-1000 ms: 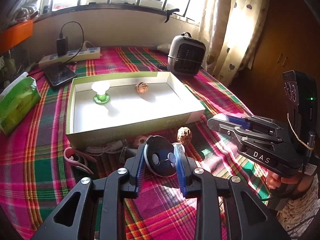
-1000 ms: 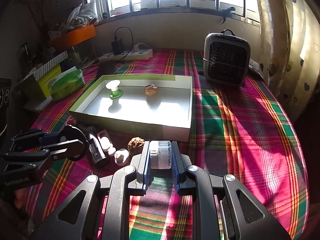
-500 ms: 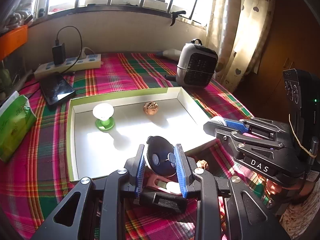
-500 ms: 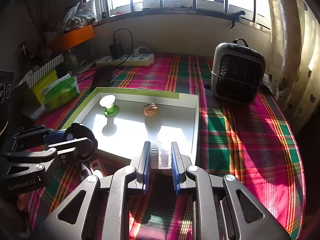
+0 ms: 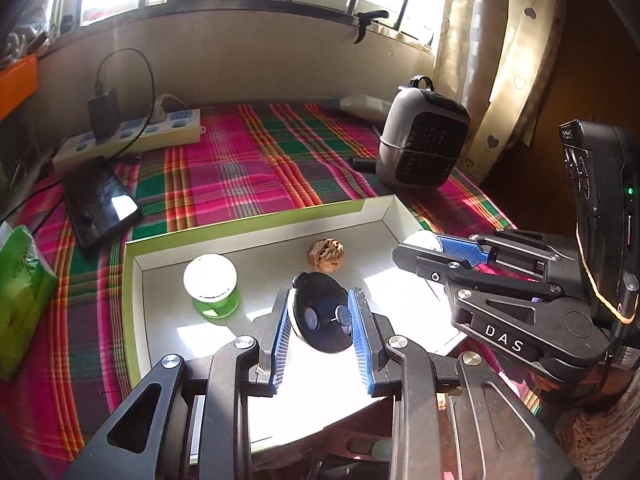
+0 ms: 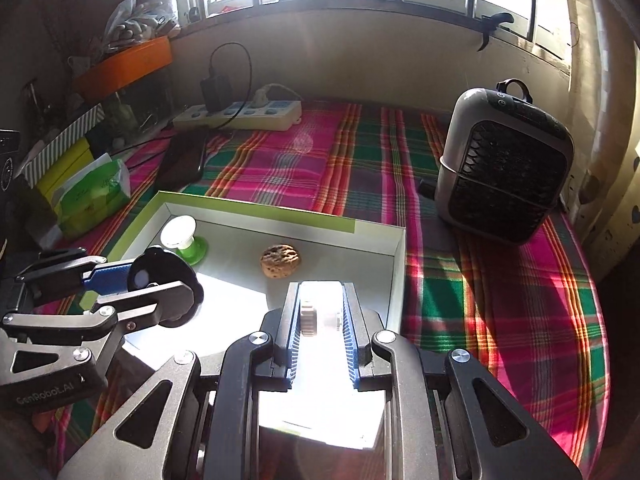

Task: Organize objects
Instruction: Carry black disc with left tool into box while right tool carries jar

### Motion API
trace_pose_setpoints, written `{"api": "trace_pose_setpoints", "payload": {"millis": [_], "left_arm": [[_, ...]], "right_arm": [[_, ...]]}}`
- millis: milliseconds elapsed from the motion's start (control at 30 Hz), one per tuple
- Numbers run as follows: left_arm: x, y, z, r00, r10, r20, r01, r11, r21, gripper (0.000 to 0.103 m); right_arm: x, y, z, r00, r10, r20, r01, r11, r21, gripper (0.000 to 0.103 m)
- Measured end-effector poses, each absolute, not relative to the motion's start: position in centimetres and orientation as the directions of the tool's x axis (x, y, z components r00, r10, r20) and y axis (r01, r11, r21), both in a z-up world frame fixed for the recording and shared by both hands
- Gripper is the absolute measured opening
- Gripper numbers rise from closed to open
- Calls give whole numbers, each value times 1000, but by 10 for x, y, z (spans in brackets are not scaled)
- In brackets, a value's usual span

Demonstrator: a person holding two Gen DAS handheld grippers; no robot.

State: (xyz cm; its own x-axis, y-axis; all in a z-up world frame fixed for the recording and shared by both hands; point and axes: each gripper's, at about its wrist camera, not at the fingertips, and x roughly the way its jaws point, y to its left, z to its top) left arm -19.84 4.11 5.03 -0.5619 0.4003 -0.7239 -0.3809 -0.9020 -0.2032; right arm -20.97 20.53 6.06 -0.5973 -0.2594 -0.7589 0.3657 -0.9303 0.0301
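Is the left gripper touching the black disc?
Touching. In the left wrist view, both blue pads of the left gripper press the black disc on its sides.

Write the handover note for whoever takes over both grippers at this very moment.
Left gripper: shut on the black disc, above the white tray.
Right gripper: shut on a small pale cylinder, above the tray's right part.
Done: a walnut and a green-based knob lie in the tray.
Left: set both held items down in the tray, then open the jaws.
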Motion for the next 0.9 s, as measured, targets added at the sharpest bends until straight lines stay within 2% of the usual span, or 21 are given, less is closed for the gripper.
{"api": "trace_pose_setpoints", "payload": {"millis": [900], "left_arm": [[-244,57,25,-512,340,-789,-333,-925,-182,26]], "right_arm": [[-255,197,35,-543,-246,-803,362,-931,41,20]]}}
